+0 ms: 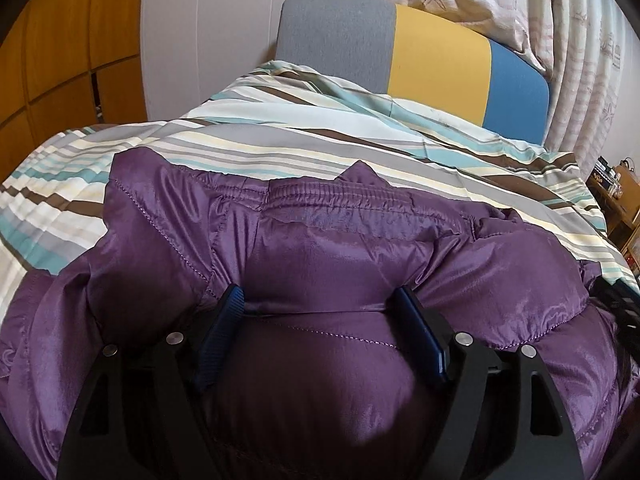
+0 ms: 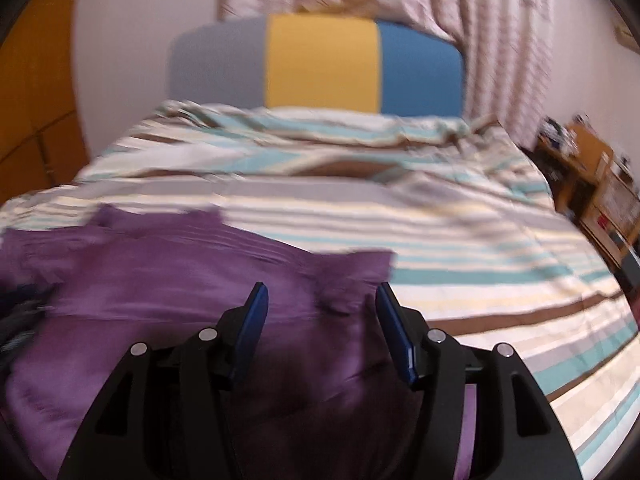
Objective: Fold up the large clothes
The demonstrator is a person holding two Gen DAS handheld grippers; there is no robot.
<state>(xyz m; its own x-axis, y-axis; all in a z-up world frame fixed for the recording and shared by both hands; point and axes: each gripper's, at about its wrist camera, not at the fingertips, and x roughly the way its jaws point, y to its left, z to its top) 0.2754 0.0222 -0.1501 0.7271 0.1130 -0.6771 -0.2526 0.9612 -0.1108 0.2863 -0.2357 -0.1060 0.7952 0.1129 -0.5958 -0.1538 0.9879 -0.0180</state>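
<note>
The right wrist view is smeared by motion blur, so the seams and edges of the purple jacket dissolve there into a soft violet mass, and the dark shape at the far left edge cannot be identified. In the left wrist view the jacket is sharp: shiny, puffy quilted fabric with stitched channels and a gathered elastic band across the upper edge, its lower part cut off by the frame and by the black tool body. It lies on a bed under a striped cover of cream, teal, grey and brown bands. The left gripper has its blue ribbed fingers spread wide, pressed against a ridge of the fabric without clamping it. The right gripper likewise stands spread apart over the jacket, holding nothing. Behind the bed rises a padded headboard in grey, yellow and blue panels.
</note>
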